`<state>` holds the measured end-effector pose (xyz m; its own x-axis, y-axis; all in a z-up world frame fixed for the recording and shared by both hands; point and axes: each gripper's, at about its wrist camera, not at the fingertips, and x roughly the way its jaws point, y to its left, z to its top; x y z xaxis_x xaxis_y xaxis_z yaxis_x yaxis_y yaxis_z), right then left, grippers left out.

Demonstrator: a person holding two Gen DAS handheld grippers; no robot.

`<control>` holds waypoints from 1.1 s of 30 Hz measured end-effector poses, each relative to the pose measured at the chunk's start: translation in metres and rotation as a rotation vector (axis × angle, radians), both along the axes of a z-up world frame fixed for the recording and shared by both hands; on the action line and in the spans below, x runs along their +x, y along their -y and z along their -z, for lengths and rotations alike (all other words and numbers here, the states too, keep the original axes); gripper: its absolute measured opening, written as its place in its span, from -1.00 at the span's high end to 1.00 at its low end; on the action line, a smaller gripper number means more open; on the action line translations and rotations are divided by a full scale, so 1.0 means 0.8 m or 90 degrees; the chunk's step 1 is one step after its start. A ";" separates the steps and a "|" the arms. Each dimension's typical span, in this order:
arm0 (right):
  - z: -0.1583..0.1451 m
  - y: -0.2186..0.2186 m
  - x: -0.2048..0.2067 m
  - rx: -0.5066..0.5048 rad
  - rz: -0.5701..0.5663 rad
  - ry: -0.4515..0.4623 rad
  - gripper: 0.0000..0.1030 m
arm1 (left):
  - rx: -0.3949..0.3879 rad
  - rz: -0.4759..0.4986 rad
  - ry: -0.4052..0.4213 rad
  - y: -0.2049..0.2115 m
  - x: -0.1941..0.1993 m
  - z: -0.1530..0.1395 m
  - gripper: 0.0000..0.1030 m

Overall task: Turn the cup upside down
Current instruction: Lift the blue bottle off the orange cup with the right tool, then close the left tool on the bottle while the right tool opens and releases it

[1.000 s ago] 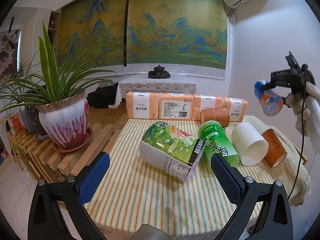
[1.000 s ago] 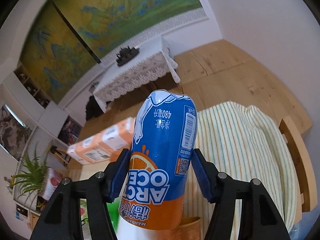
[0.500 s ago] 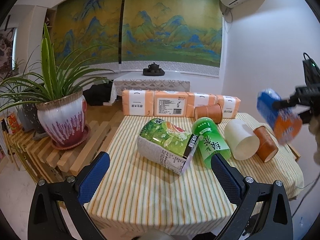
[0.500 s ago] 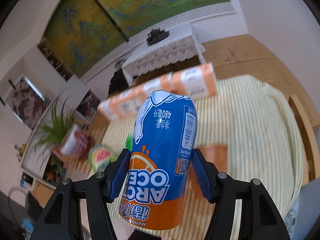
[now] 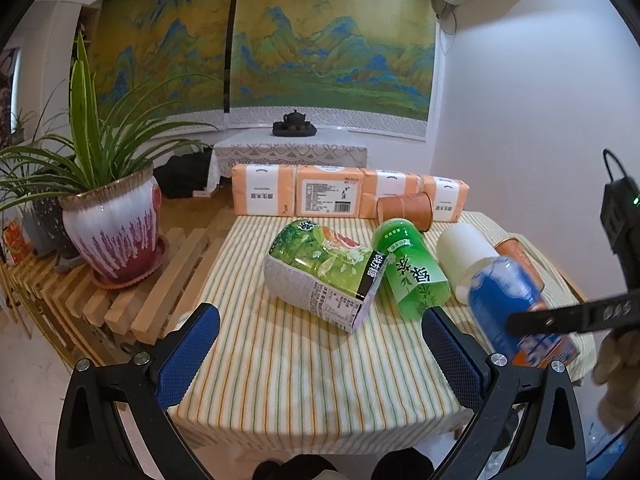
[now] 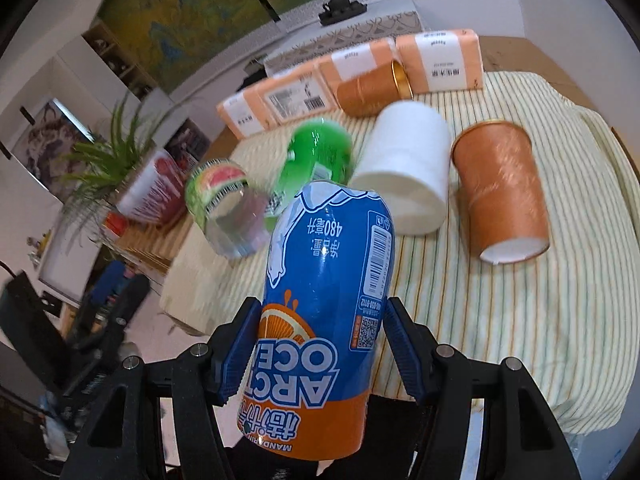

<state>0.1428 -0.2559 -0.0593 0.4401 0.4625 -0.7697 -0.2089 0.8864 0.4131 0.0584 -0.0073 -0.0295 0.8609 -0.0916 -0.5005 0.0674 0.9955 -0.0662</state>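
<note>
My right gripper [image 6: 320, 344] is shut on a blue and orange cup [image 6: 324, 320], held in the air over the near right part of the striped table [image 6: 520, 320], print upside down. It also shows in the left wrist view [image 5: 516, 316]. My left gripper [image 5: 320, 352] is open and empty above the table's front edge. On the table lie on their sides a green watermelon-print cup [image 5: 320, 272], a green cup [image 5: 412, 268], a white cup [image 6: 404, 172] and two orange cups [image 6: 500, 192] [image 6: 372, 88].
Orange tissue packs [image 5: 320, 196] line the table's far edge. A potted plant [image 5: 112, 224] stands on a slatted wooden bench [image 5: 120, 300] to the left. A white wall is on the right.
My right gripper has come down and toward the table's near right side with the blue cup. My left gripper has drawn back a little toward the front edge.
</note>
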 end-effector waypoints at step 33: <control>0.025 -0.001 0.014 -0.015 0.036 0.006 -0.39 | -0.030 0.083 -0.100 0.028 0.048 0.010 -0.99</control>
